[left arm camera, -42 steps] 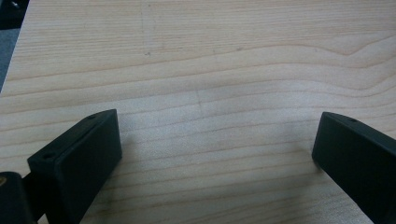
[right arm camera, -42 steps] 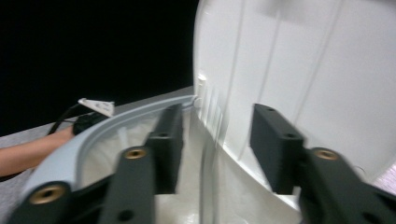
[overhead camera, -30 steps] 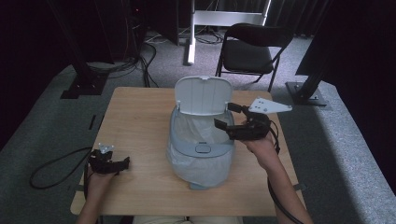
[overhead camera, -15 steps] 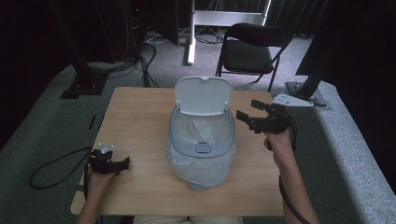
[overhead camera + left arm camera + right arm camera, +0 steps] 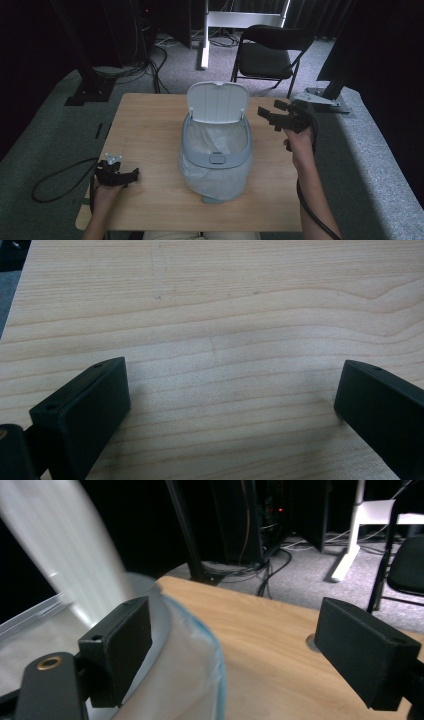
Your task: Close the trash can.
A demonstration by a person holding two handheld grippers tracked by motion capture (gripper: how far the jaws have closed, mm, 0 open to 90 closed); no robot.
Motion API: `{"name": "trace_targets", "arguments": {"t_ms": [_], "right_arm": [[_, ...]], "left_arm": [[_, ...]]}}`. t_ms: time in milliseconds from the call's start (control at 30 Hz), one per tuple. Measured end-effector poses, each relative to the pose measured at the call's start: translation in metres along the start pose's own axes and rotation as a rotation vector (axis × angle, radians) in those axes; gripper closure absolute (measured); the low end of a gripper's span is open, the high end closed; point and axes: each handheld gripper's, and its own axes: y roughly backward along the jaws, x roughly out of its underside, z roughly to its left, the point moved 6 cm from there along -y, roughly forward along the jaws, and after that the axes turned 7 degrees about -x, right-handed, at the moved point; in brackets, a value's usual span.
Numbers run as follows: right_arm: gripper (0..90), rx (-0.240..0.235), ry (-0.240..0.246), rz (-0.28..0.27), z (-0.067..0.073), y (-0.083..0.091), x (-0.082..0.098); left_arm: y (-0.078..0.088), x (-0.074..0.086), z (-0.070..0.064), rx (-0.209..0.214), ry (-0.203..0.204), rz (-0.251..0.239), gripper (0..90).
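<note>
Bin (image 5: 216,150) stands at mid-tabletop (image 5: 145,130), a pale grey-blue plastic body with rounded corners, its white lid (image 5: 218,102) hinged upright at the far edge. A translucent liner bag (image 5: 215,139) lines the rim and drapes over the outside. Right tool (image 5: 272,117): jaws spread wide, empty, held just beside the bin's right rim, apart from it. Left tool (image 5: 131,175): jaws wide apart, empty, low over bare wood-grain tabletop near the front-left corner.
</note>
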Motion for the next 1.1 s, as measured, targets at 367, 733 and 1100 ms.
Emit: {"name": "trace_targets", "arguments": {"t_ms": [367, 733, 1100], "right_arm": [[14.6, 0.035, -0.020, -0.009, -0.013, -0.027, -0.028], [14.6, 0.007, -0.009, 0.020, -0.004, -0.048, -0.054], [17.2, -0.116, 0.014, 0.041, 0.024, -0.058, -0.073]], "left_arm": [[0.000, 0.000, 0.000, 0.000, 0.000, 0.000, 1.4], [0.000, 0.000, 0.000, 0.000, 0.000, 0.000, 1.4], [0.000, 0.000, 0.000, -0.002, 0.004, 0.000, 1.4]]}}
